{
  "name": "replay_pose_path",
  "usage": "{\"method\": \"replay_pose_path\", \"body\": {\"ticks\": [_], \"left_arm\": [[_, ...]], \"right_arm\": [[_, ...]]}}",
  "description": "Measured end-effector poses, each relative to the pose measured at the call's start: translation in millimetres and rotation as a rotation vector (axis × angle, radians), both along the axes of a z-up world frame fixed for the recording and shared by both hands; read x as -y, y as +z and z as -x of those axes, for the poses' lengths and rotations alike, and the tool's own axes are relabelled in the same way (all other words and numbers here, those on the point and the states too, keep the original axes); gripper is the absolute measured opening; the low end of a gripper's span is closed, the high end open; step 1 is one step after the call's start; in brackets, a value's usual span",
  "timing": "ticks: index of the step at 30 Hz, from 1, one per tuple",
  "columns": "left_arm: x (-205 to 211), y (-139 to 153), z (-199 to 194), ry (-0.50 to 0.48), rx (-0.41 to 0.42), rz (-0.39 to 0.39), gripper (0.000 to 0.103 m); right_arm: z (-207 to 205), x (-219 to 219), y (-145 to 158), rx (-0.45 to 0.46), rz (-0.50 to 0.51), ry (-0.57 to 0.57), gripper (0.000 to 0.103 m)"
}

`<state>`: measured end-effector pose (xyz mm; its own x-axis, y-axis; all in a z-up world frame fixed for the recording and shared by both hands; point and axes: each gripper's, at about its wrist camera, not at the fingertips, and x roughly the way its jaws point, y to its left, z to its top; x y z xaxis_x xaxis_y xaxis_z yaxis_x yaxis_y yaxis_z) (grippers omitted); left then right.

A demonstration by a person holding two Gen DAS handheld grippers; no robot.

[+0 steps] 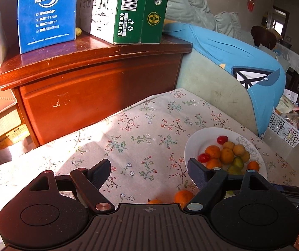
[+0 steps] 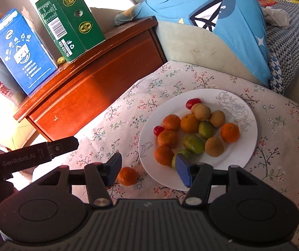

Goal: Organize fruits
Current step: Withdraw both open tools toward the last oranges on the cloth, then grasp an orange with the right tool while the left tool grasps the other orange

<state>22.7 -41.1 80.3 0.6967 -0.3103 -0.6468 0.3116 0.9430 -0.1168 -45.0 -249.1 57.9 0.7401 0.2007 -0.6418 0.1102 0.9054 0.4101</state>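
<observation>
One orange (image 2: 127, 176) lies on the flowered bench (image 2: 275, 129) just beside the white plate (image 2: 245, 146) of fruit — near the left finger of the right tongs (image 2: 149, 168), which stand spread and empty. The left tongs (image 1: 149, 172) — spread wide too — hold nothing.

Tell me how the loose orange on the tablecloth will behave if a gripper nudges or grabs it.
The loose orange is round and sits on soft cloth, so a nudge would probably roll it. It looks small, likely light. Its rind seems firm, though a hard pinch may bruise it.
</observation>
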Motion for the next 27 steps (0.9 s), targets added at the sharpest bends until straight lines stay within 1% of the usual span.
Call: {"method": "replay_pose_path", "body": {"ticks": [3, 9, 12, 18, 23, 26, 27], "left_arm": [[-3.8, -5.9, -2.3, 0.014, -0.033, -0.027, 0.082], [-9.7, -12.2, -3.7, 0.042, -0.057, -0.076, 0.082], [-14.4, -13.7, -4.4, 0.054, -0.069, -0.072, 0.082], [-22.8, -17.1, -5.7, 0.077, -0.092, -0.065, 0.082], [-27.8, -21.5, -7.4, 0.074, -0.119, -0.033, 0.082], [-26.2, -25.5, -6.7, 0.062, -0.127, -0.047, 0.082], [-25.6, -26.8, -6.5, 0.060, -0.129, -0.053, 0.082]], "right_arm": [[-1.4, -16.9, -6.4, -0.004, 0.042, 0.048, 0.058], [-8.7, -42.2, -18.7, -0.004, 0.096, 0.123, 0.057], [-13.1, -51.1, -25.0, -0.006, 0.114, 0.149, 0.054], [-25.8, -61.2, -40.3, -0.031, 0.136, 0.156, 0.042], [-33.6, -66.0, -48.6, -0.044, 0.148, 0.146, 0.042], [-37.5, -66.6, -53.4, -0.049, 0.152, 0.132, 0.042], [-38.1, -67.0, -55.2, -0.050, 0.154, 0.128, 0.038]]}}
